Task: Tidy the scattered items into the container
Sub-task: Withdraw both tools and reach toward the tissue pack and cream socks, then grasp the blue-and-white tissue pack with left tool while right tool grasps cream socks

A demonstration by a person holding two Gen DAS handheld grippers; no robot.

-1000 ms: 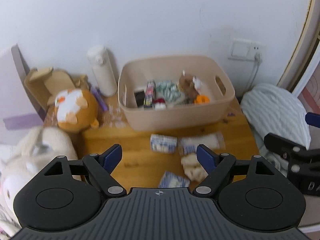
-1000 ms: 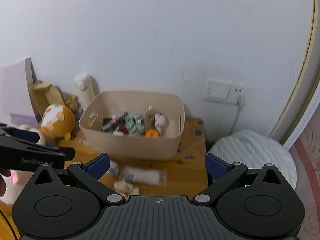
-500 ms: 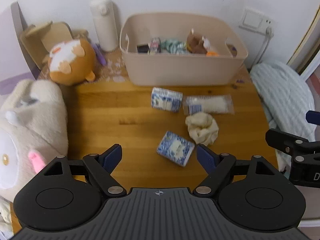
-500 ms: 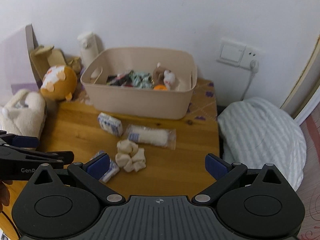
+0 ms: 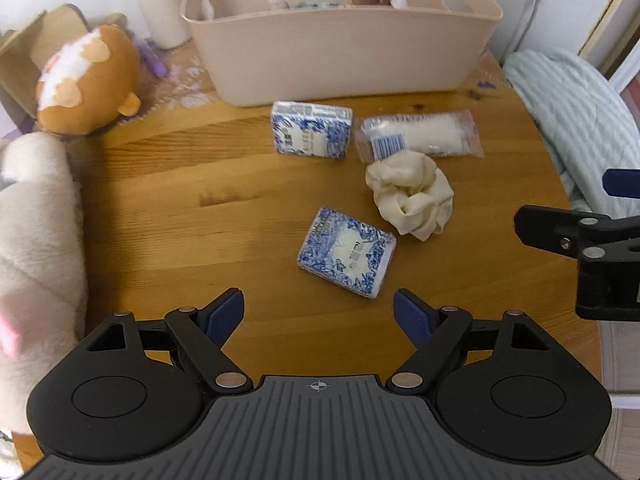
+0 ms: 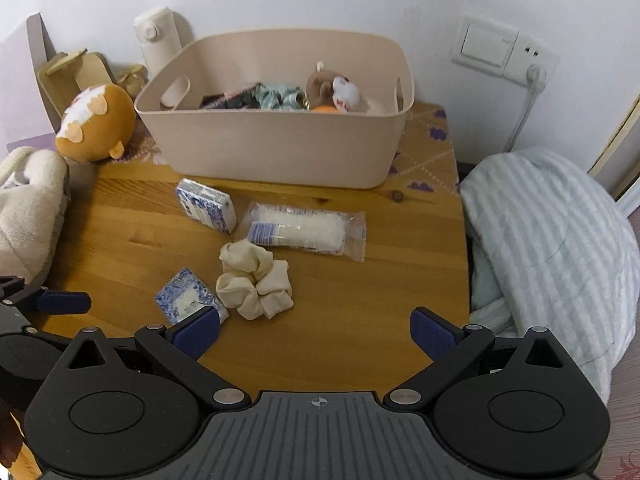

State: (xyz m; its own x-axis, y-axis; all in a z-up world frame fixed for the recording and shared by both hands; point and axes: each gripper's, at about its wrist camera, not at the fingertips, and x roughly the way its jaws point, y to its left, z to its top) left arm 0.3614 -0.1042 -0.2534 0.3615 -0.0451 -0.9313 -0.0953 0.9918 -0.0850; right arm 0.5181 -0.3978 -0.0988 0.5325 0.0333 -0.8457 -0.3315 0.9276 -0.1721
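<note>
A beige bin holding several small items stands at the back of the wooden table. In front of it lie a blue-and-white tissue pack, a clear wrapped white roll, a cream scrunchie and a second blue-and-white pack. My left gripper is open and empty, just short of the second pack. My right gripper is open and empty, near the scrunchie, and shows at the right in the left wrist view.
An orange plush, a large cream plush, a white bottle and a cardboard piece crowd the left. Striped bedding lies past the table's right edge. A wall socket is behind.
Both grippers have tilted down and moved in over the table. The loose items now look larger and closer. Both stay open.
</note>
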